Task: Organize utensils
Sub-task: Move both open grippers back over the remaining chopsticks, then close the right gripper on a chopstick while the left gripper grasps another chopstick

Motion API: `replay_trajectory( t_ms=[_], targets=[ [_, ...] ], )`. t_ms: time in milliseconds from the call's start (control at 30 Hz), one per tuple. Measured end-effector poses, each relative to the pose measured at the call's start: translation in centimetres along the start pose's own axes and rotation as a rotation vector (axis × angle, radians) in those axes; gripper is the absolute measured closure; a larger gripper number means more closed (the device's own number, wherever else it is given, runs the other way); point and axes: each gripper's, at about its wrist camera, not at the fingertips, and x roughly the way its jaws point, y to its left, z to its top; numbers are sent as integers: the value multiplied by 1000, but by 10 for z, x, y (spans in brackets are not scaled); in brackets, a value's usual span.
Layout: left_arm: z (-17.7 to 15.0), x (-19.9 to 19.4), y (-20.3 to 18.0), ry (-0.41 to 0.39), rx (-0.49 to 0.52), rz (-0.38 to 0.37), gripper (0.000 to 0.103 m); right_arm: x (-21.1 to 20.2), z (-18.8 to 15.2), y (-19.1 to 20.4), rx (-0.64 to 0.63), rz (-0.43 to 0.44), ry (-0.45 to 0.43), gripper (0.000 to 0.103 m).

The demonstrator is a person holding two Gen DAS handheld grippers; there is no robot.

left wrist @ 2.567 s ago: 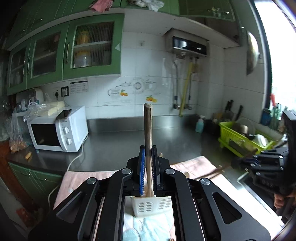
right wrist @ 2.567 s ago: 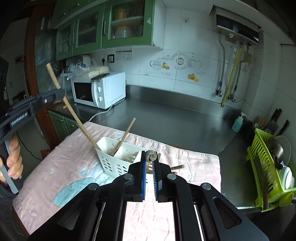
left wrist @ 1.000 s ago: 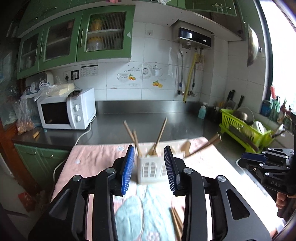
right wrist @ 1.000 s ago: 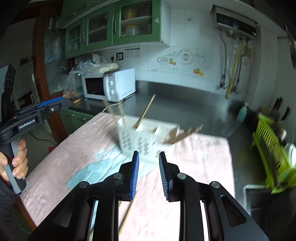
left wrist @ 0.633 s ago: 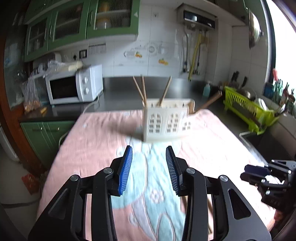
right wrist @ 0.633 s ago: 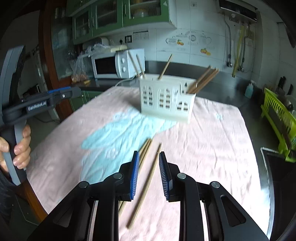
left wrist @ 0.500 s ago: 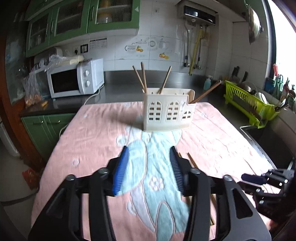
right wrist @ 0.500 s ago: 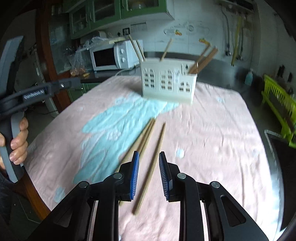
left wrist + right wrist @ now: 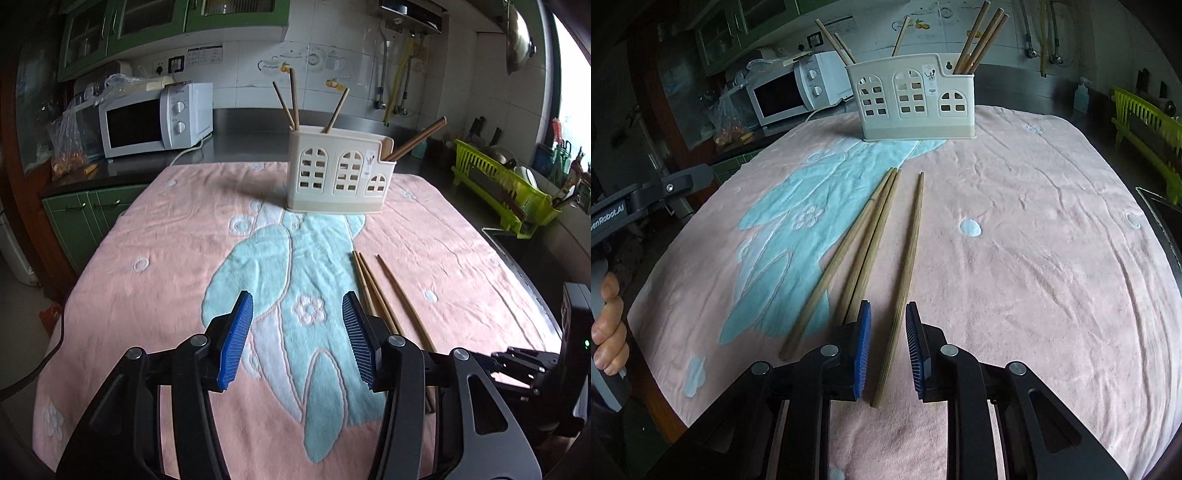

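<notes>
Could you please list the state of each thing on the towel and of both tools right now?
Left tool: open, empty, above the towel.
Right tool: open, straddling the lone chopstick, not gripping.
Two loose chopsticks: lying side by side.
Utensil holder: upright, chopsticks standing inside.

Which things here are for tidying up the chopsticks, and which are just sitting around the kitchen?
For the job:
- loose chopsticks lying on the pink towel
- white utensil holder with chopsticks already standing in it
- right gripper, open around one chopstick
- left gripper, open and empty

Just sitting around:
- microwave
- green dish rack
- soap bottle
</notes>
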Motion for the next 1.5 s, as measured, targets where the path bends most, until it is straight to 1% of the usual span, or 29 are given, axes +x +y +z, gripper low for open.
replay_trajectory(
  t_ms=[100,267,300,400,567,733,867,900,933,967,1000,1100,1133,1300,1333,1367,1500],
  targets=[
    [-7,3,0,16,-2,0,52,8,3,0,8,-11,11,87],
    [-16,7,-3,41,3,-14,52,20,4,0,16,-33,33,88],
    [-18,8,-5,47,6,-21,52,22,4,0,15,-38,37,88],
    [-25,13,-13,70,21,-41,52,24,4,0,5,-54,35,94],
    [-39,26,-31,122,37,-96,52,21,2,-4,14,-51,27,96],
    [-50,37,-46,155,46,-135,53,12,-2,-16,42,-61,13,96],
    [-53,46,-57,172,52,-154,62,4,-4,-28,75,-74,-5,96],
    [-54,48,-58,179,50,-157,62,2,-4,-30,81,-77,-8,96],
    [-55,51,-60,186,46,-164,65,1,-5,-32,85,-80,-11,96],
    [-55,54,-62,191,43,-167,71,-1,-6,-34,88,-84,-14,96],
    [-55,57,-64,198,42,-172,74,-3,-6,-36,89,-91,-17,96],
    [-56,64,-69,210,48,-171,81,-5,-8,-40,99,-95,-19,96],
    [-56,67,-71,218,50,-171,82,-5,-9,-41,100,-96,-19,96],
    [-56,75,-74,232,52,-160,82,-3,-13,-44,108,-95,-9,96],
    [-57,77,-76,235,58,-158,87,-3,-13,-44,108,-95,-8,96],
    [-57,79,-76,239,62,-151,89,-2,-14,-45,110,-94,-4,96],
    [-56,80,-77,239,68,-142,90,-3,-16,-44,107,-92,-2,95]
  ],
)
